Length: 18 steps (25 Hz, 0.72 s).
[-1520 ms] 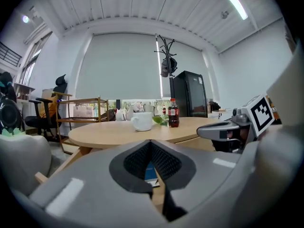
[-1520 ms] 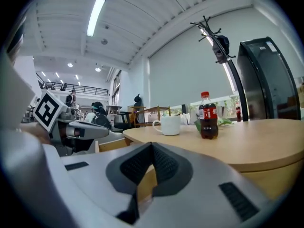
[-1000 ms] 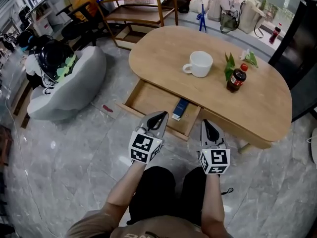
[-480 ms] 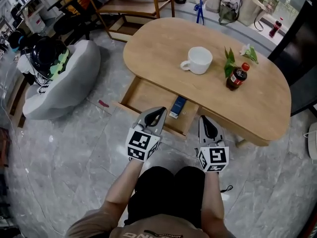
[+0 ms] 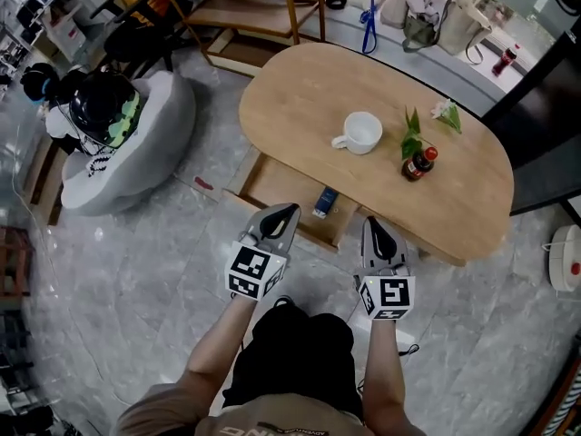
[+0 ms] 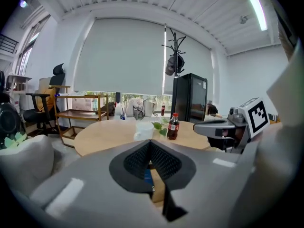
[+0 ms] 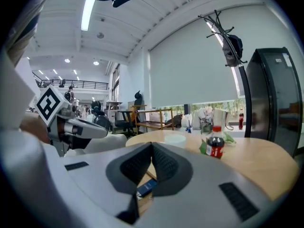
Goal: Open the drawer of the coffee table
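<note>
- Left claw (image 5: pixel 285 212) closed: ribbed pads (image 6: pixel 137 160) pressed together at the tips, nothing gripped.
- Right claw (image 5: pixel 373 224) closed likewise, tips meeting, empty.
- Both held side by side, apart from each other, pointing toward the coffee table (image 5: pixel 300 89). Higher than the tabletop going by the two gripper views; touching nothing.
- Drawer (image 5: pixel 281 182) pulled out from the near long side of the table, bare wooden bottom showing. Front edge just ahead of the claw tips in the head view.
- Blue box (image 5: pixel 325 202) lying inside the drawer, toward its right end.
- On the tabletop: white mug (image 5: pixel 361 133) near the middle; dark bottle (image 5: pixel 418 163) with red cap to its right; green leaves (image 5: pixel 410 127) just beside the bottle.
- Grey beanbag (image 5: pixel 145 148) on the floor left of the table, black helmet (image 5: pixel 100 105) resting on it.
</note>
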{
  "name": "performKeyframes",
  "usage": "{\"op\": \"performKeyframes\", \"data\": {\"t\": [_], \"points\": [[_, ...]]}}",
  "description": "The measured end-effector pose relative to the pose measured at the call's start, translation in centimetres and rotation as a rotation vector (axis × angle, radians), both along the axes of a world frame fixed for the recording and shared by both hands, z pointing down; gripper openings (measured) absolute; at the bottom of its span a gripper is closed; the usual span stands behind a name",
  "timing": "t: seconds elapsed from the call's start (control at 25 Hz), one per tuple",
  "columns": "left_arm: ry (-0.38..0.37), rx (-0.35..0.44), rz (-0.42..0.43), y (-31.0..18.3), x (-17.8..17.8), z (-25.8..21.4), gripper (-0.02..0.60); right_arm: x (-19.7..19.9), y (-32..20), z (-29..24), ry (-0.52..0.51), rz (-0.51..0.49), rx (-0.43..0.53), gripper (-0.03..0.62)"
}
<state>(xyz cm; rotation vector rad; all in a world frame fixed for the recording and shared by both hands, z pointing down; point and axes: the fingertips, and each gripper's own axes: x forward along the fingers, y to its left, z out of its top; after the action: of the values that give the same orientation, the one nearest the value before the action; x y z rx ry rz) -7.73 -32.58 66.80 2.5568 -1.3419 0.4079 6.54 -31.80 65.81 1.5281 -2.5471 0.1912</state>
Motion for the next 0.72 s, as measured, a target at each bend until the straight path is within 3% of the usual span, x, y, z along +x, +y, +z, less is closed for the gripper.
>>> {"op": "performKeyframes", "data": {"t": [0.4,0.72], "points": [[-0.039,-0.026,0.011,1.4,-0.8,-17.3,0.005,-0.7,0.4,-18.5,0.024,-0.027,0.002,0.005],[-0.026,-0.033,-0.013,4.7,-1.4,-28.2,0.005,-1.2,3.5,-30.4,0.024,-0.06,-0.009,0.005]]}}
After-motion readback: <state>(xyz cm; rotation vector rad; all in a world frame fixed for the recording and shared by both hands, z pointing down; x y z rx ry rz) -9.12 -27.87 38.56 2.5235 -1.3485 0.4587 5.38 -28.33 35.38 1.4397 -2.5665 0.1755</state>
